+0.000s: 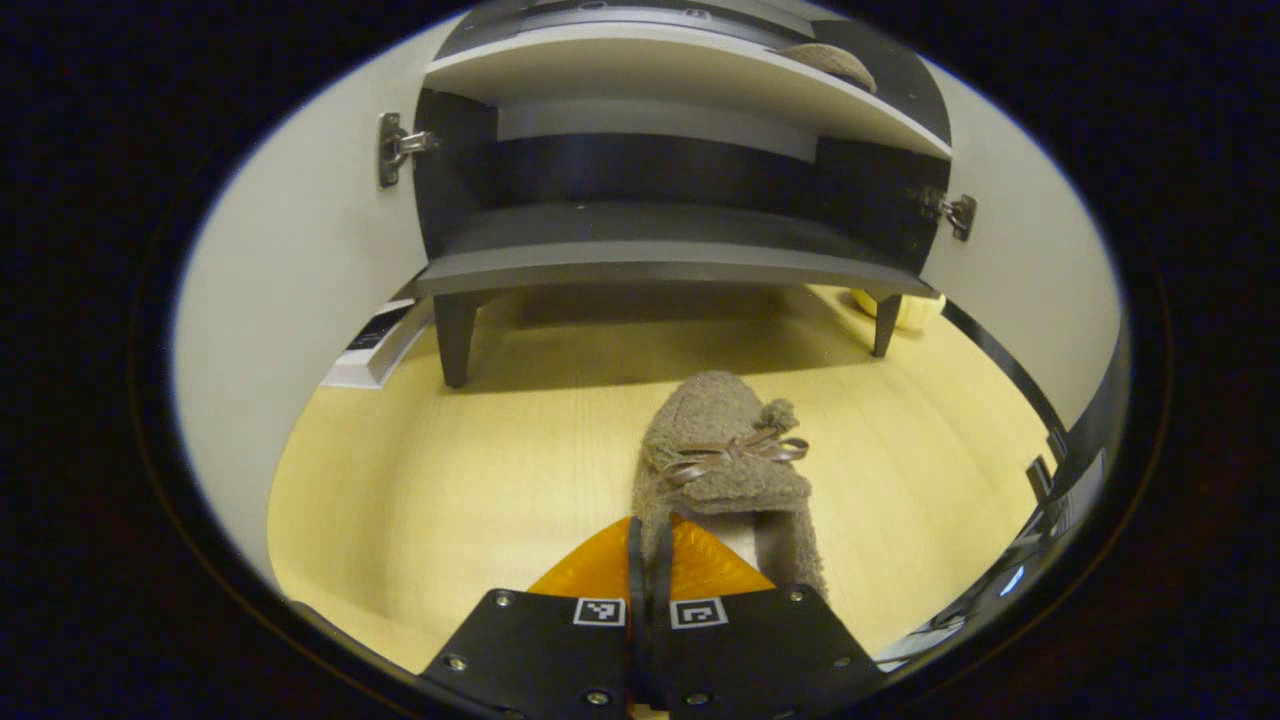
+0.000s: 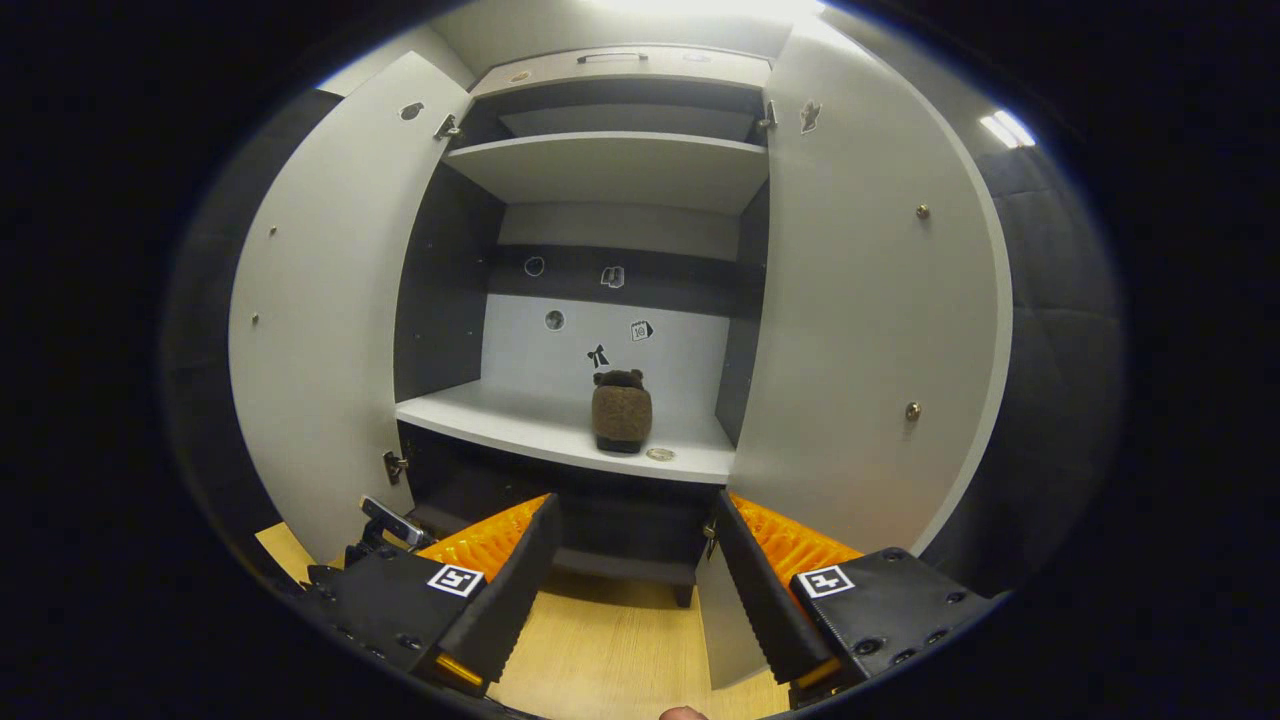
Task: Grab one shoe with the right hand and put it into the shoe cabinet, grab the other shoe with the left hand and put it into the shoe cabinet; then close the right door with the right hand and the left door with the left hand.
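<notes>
A fuzzy brown shoe (image 1: 720, 450) with a small bow lies just ahead of my left gripper (image 1: 650, 525), toe toward the shoe cabinet (image 1: 660, 265). The left gripper's fingers are pressed together on the shoe's side rim near the heel. I cannot tell whether the shoe is off the wooden floor (image 1: 450, 480). The other brown shoe (image 2: 621, 412) stands on the cabinet's middle shelf (image 2: 520, 420), and its tip (image 1: 830, 62) also peeks over that shelf in the left gripper view. My right gripper (image 2: 635, 505) hangs open in front of the cabinet, nothing between its fingers. Both doors are open.
The left door (image 2: 320, 320) and right door (image 2: 860, 330) swing out on either side of the opening. A pale yellow round object (image 1: 905, 305) sits by the cabinet's right leg. A white box (image 1: 375, 345) lies by the left door. The lower shelf (image 1: 650, 235) holds nothing.
</notes>
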Motion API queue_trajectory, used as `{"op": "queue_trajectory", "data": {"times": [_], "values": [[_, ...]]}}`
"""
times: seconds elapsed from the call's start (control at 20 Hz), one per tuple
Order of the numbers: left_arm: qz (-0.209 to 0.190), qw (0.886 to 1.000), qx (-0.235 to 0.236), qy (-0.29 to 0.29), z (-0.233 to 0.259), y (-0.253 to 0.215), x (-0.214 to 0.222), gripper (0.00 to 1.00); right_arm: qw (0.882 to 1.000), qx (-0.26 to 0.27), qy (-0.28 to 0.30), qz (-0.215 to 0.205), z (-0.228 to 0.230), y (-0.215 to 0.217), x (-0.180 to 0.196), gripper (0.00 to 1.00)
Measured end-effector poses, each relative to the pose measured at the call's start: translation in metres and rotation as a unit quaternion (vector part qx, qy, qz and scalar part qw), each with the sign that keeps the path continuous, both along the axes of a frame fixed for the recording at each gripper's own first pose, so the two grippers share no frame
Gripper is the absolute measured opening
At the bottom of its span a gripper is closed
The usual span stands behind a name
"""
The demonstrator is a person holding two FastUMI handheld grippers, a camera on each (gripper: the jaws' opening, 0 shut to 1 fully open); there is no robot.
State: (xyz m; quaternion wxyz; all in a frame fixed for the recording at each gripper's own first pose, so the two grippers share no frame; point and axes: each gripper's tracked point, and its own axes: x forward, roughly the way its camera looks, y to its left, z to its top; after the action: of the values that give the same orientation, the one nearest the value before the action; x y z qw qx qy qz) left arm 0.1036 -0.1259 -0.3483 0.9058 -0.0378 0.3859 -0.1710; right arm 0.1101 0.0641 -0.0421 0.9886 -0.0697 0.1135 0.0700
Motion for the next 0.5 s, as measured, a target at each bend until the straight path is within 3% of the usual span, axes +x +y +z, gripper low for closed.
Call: {"op": "queue_trajectory", "data": {"times": [0.5], "values": [[0.034,0.996,-0.047,-0.074,0.091,0.007,0.018,0.01,1.000,0.000,-0.003,0.018,0.000,0.001,-0.007,0.98]]}}
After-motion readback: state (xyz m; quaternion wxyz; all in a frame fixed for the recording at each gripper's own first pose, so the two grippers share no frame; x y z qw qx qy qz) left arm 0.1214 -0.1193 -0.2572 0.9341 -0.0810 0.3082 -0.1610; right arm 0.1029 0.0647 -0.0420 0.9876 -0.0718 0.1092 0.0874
